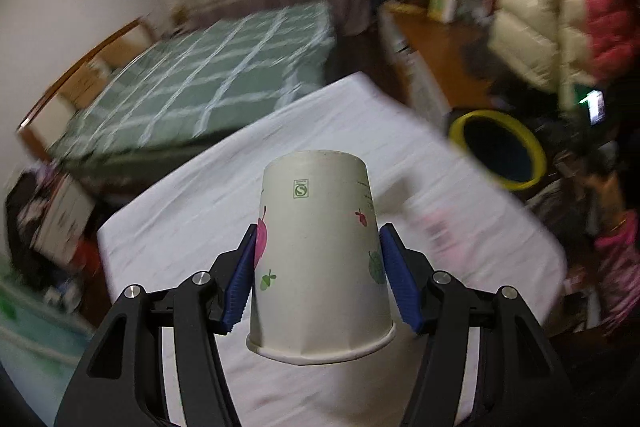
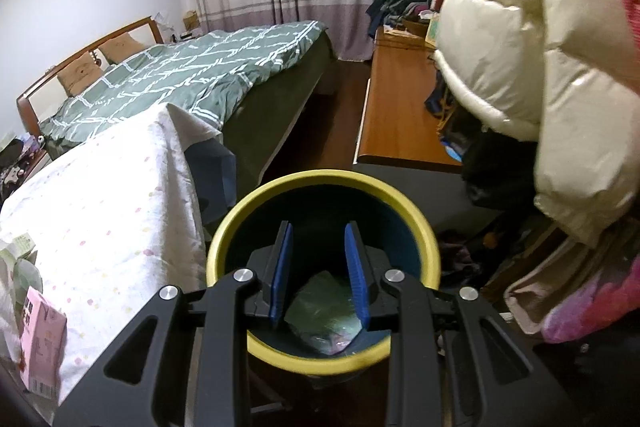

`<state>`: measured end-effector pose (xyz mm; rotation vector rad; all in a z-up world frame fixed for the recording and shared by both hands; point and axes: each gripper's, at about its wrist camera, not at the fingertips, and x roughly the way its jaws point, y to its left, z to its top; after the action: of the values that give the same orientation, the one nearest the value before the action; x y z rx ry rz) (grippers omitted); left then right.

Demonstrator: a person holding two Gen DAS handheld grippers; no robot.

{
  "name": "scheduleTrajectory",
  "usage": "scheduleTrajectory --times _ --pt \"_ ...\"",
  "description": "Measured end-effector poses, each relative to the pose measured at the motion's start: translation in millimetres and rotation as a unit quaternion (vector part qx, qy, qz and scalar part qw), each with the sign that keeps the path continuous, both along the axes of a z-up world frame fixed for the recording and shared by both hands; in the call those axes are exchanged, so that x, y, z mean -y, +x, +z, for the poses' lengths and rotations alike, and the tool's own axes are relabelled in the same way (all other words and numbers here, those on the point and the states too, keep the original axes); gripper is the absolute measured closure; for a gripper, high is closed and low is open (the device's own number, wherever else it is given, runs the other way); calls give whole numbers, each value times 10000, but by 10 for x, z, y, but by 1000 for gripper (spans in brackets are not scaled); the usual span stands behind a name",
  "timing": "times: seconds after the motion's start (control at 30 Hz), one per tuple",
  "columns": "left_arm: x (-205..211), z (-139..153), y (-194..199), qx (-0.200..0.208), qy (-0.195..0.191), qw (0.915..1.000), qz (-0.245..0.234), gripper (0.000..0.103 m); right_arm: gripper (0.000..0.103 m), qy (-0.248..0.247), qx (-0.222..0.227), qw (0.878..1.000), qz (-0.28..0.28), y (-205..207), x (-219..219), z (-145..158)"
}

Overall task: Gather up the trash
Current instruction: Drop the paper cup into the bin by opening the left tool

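Note:
My left gripper (image 1: 318, 259) is shut on a white paper cup (image 1: 320, 259) with leaf prints, held upside down above the white-clothed table (image 1: 200, 203). The yellow-rimmed dark bin (image 1: 498, 149) stands off the table's right edge. In the right wrist view my right gripper (image 2: 318, 267) is open and empty, directly over the mouth of the bin (image 2: 320, 187). A greenish crumpled wrapper (image 2: 324, 311) lies inside the bin, between and below the fingers. A pink carton (image 2: 42, 343) and other pale scraps (image 2: 22, 259) lie on the table at far left.
A bed with a green checked cover (image 2: 180, 75) is behind the table. A wooden desk (image 2: 396, 107) with piled clothes is at the right. A cream and pink puffy jacket (image 2: 520, 47) hangs close on the right. Clutter covers the floor by the bin.

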<state>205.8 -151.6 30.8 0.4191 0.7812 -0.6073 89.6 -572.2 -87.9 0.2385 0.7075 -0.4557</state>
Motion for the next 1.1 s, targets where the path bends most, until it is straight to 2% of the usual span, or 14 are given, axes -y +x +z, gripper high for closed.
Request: scheduleTrajectory --times 0.13,0.33,0.47,0.67,0.8,0.87,0.9,0.93,1.1 --pt "800 14 -166 -77 -286 9972 -694 44 77 -110 137 9998 -88 -268 49 86" --pt "2096 -259 -235 -476 -382 9872 -1470 43 77 -460 163 9985 -248 -681 83 167" --pt "2829 -521 -174 -664 -324 9837 -1637 43 77 -582 114 9975 -378 -916 149 155" --pt "3533 -968 40 -880 -281 9832 -1575 42 77 -528 88 9974 -488 -1089 291 115" --pt "3812 -1195 143 -907 -283 9849 -1449 38 77 -489 86 9976 -479 -1087 331 98" --pt "3924 -1275 193 -828 -276 9877 -1298 30 72 -472 103 9977 -466 -1088 318 88" --pt "3946 -1303 215 -799 -283 9885 -1255 22 69 -477 117 9977 -468 -1085 320 93" --pt "3936 -1298 236 -756 -324 9894 -1196 18 68 -495 114 9976 -472 -1086 313 88" --pt "3624 -1068 229 -769 -674 9895 -1020 16 68 -535 69 9975 -458 -1051 279 62"
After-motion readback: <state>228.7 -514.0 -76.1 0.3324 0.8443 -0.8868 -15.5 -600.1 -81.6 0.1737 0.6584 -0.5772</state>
